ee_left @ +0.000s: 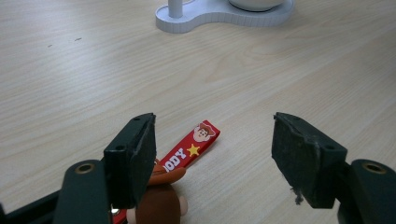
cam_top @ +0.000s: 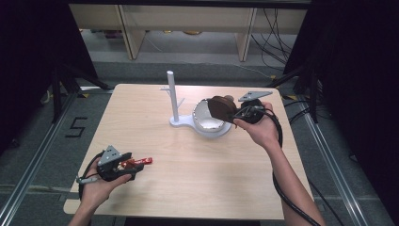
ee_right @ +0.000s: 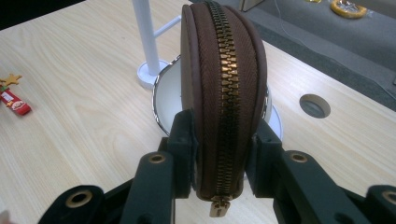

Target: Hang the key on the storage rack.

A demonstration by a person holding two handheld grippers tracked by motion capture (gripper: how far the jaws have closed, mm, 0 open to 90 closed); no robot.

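Near the bench's front left corner, my left gripper (cam_top: 134,165) gapes wide over the red keychain (ee_left: 189,150), gripping nothing. Toward the back right, my right gripper (ee_right: 224,158) clamps the brown zip pouch (ee_right: 224,84) edge-up, just above the white bowl (cam_top: 207,123).

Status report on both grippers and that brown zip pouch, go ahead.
Right gripper shut on brown zip pouch, above white bowl. Left gripper open, red keychain beneath. Nothing blocking.

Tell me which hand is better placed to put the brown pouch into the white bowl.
The right. Its tool is shut on the brown pouch directly above the white bowl. The left tool stands open near the table's front edge, over a red keychain, far from the bowl.
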